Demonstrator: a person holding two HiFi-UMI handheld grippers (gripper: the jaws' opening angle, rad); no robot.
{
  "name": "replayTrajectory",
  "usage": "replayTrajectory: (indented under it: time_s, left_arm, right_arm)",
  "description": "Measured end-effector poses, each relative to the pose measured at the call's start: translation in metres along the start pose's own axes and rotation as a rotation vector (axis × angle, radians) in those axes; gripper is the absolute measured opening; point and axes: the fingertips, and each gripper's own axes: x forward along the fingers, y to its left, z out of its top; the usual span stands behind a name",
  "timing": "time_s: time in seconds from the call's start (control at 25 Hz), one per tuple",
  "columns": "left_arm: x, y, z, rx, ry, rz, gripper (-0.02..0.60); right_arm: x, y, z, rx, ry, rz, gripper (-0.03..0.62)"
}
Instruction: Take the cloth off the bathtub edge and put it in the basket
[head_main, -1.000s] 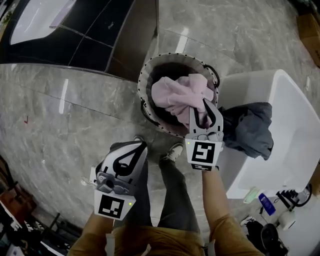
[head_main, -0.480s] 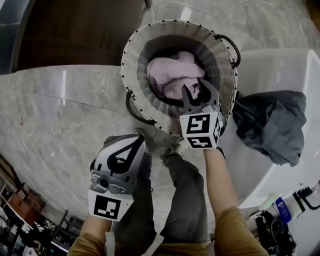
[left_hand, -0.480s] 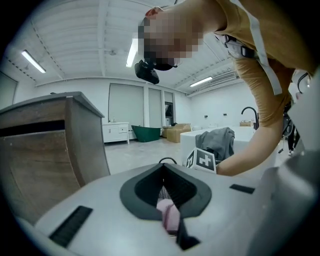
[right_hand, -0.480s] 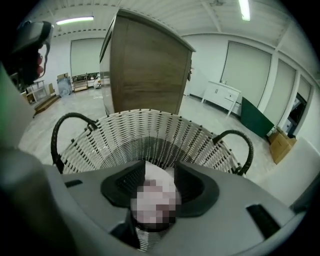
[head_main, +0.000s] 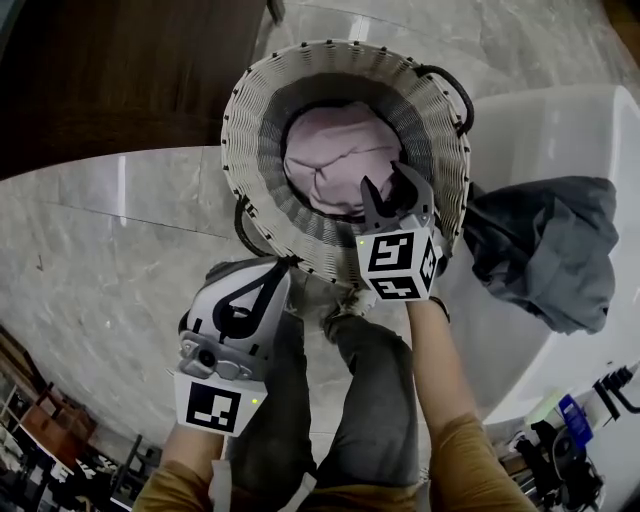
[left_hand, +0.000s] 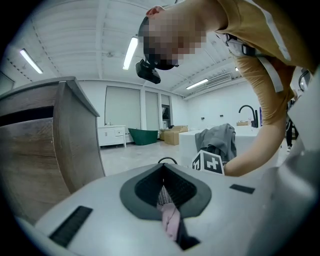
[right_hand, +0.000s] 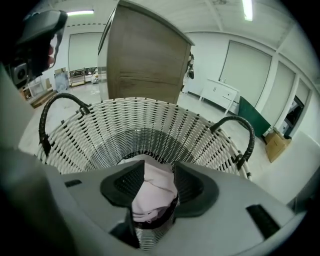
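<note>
The pink cloth lies deep in the wicker basket, just beyond the right gripper, whose jaws have just been opening and stand apart off it, whereas a second ago it bulged above the rim between them; the left gripper hangs closed and empty on the near side.

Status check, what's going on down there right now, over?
Right gripper above basket, jaws just opening, gripping nothing. Left gripper shut, empty, outside basket. Pink cloth in basket; grey cloth draped on bathtub edge. Nothing in the way.
</note>
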Motion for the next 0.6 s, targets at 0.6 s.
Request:
replayTrajectory:
  time_s: [0.6]
  left_arm:
    - [-0.052, 0.01, 0.132, 0.024, -0.038, 0.041, 0.005]
  right_arm:
    - [-0.144, -0.013, 0.105, -0.034, -0.111, -0.048, 0.044]
